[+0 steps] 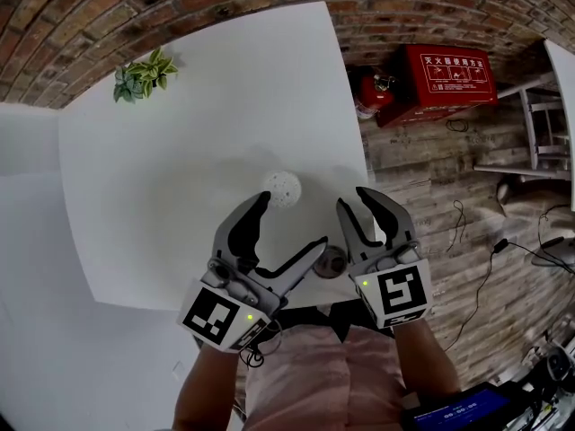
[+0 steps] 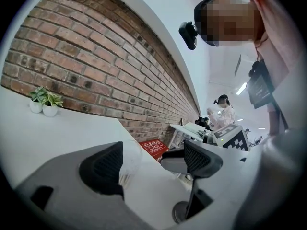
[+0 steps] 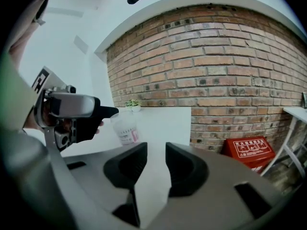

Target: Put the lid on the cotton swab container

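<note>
Both grippers sit low in the head view, right under my camera. Starting with the left gripper (image 1: 292,221): jaws wide apart. Its own view shows the cotton swab container (image 1: 282,187) upright in the gap, right against the left-hand pad, touching or not I can't tell. There's clear space to the other pad, so it's around the container, not clamped on it.

That container stands just above centre of the head view on the white table (image 1: 180,151), mouth uncovered, white swab heads showing. Over to the right gripper (image 1: 352,197): jaws part-way apart, a narrow slot with only bare table through it, nothing held.

Low centre, near the table's front edge between the two gripper bodies, lies the lid (image 1: 331,260), or what I take for it: a small round grey disc.

My read is the container needs steadying and the lid still needs fetching. I'd close the left jaws gently on the container's wall, below the rim, since that thin plastic will likely flex and tip. Then I'd bring the right gripper back toward the bottom of the frame and pinch the lid by its edge. Carried flat, it should come down square over the mouth, because a tilted lid would likely catch one side and shove the container.
</note>
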The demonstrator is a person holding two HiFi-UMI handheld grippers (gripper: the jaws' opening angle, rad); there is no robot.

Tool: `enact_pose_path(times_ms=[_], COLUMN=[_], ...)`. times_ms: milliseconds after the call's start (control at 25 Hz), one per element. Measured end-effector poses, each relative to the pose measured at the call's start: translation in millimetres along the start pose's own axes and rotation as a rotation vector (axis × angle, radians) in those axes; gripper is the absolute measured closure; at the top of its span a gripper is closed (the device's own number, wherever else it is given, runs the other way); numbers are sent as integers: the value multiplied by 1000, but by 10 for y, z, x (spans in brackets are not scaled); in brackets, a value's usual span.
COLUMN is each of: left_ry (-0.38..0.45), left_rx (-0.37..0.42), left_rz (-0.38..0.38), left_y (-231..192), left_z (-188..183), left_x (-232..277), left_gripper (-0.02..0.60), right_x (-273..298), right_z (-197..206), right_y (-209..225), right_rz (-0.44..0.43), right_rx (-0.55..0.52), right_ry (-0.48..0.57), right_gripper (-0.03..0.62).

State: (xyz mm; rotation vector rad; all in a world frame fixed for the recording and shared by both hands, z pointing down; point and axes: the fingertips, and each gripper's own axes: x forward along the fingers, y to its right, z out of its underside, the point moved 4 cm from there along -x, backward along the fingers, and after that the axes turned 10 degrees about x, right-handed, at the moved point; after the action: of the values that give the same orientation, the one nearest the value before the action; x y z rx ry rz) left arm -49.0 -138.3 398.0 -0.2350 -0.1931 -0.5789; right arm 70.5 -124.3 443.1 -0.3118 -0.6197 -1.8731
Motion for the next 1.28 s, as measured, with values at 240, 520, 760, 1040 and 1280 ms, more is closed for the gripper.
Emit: enact_pose_path(times_ms=[240,520,760,1040,1280], left_ry=[-4,1,-5,-14,-72], left_rx=[-6,6,18,13,-38], left_rz=[-1,1,10,17,56], left_y=[10,18,16,47,101], left_z=[38,-30,-70,0,79], left_x=[1,-5,28,-1,16], left_gripper=[175,179,181,183,183], right_x=[-19,-14,4,114,286], right_z=[41,11,-145,-546,-709], right_y=[10,6,-5,-36,-129], right_rz=[8,10,1,-170,-269], right_rx=[9,6,8,24,4], right_ry=[-3,10,41,132,96], right_gripper=[471,471,470,414,372])
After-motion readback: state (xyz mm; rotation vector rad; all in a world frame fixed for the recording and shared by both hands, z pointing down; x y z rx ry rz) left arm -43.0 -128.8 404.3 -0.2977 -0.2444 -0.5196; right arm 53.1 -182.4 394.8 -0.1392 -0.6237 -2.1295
